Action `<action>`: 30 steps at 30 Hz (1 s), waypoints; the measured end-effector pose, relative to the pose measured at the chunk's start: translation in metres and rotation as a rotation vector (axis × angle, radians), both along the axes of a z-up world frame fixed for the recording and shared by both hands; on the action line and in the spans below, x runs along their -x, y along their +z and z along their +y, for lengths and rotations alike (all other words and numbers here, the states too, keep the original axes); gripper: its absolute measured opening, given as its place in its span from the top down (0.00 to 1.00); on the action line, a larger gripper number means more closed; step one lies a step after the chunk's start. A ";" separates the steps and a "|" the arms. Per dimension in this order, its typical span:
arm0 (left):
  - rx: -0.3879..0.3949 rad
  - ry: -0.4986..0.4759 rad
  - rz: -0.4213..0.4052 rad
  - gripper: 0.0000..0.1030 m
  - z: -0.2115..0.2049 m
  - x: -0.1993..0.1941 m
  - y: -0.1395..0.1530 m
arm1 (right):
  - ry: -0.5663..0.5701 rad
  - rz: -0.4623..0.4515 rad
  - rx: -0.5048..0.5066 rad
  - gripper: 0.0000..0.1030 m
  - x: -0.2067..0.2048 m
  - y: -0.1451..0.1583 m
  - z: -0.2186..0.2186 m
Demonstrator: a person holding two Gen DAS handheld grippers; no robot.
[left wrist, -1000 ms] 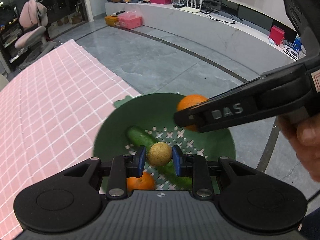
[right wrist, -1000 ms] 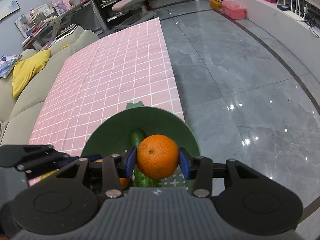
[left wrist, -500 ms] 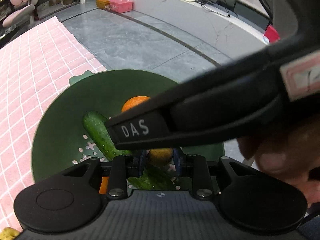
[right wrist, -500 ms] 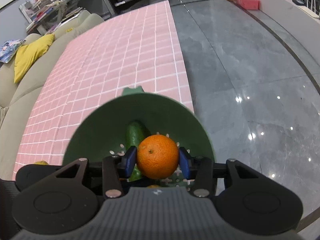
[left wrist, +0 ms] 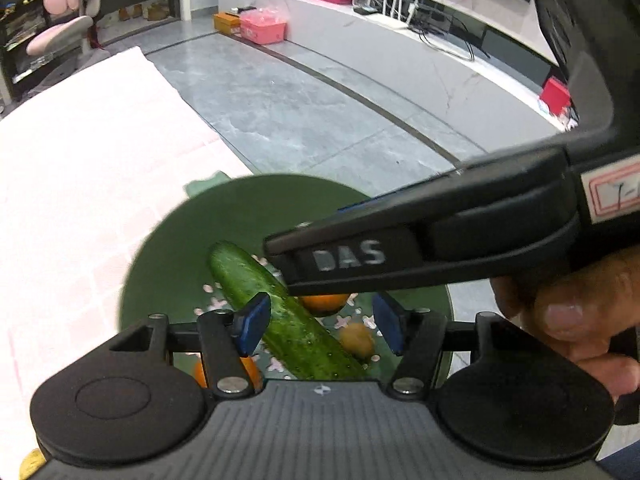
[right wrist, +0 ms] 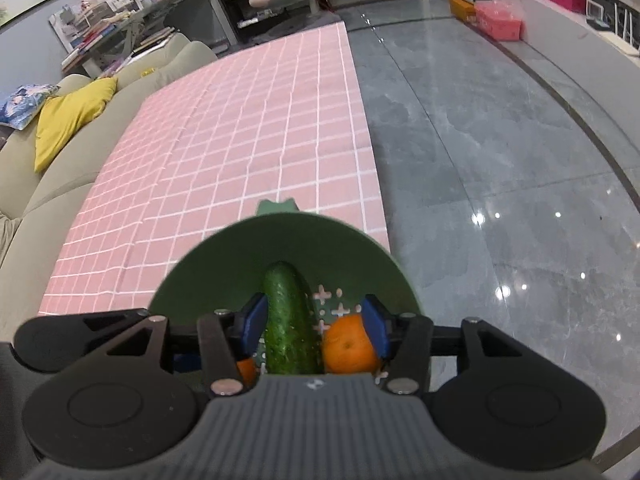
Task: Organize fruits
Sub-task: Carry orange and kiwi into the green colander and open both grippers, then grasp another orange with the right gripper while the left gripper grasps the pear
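Both grippers are hanging over the green colander (right wrist: 192, 276), which is sitting at the corner of the pink checked tablecloth (right wrist: 240, 140), and the step in hand looks like the drop-off. The left gripper (left wrist: 320, 322) has just been opening: its blue pads are standing well apart with nothing pressed between them, and the small tan fruit (left wrist: 356, 340) is lying loose on the perforated floor just beside the cucumber (left wrist: 288, 320). The right gripper (right wrist: 316, 326) has also just been opening; its released fingers are bracketing the cucumber and the orange (right wrist: 348, 346), the orange lying close against the right pad, though whether they are touching is not clear (the left pad stands away from it, so nothing is being squeezed). A second orange (left wrist: 248, 368) is peeking out under the left gripper's left finger. Next, I judge, both hands need lifting straight up and clear without nudging the fruit, then turning to whatever remains outside the colander.
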State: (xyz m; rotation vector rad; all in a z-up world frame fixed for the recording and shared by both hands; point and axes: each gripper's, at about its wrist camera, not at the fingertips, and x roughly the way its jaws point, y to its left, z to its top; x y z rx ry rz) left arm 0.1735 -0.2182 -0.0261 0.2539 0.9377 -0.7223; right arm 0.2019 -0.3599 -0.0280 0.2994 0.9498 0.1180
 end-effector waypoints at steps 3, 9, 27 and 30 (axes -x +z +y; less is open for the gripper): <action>0.008 0.029 -0.022 0.33 0.019 0.004 0.014 | 0.008 -0.018 0.002 0.52 0.003 0.007 0.001; 0.004 0.127 -0.095 0.33 0.074 0.029 0.046 | 0.033 -0.045 0.013 0.52 0.012 0.019 0.009; -0.042 0.341 -0.094 0.30 0.206 0.099 0.053 | 0.199 -0.126 0.061 0.52 0.086 0.054 0.106; -0.018 0.372 -0.073 0.28 0.218 0.105 0.039 | 0.227 -0.110 0.067 0.52 0.109 0.047 0.116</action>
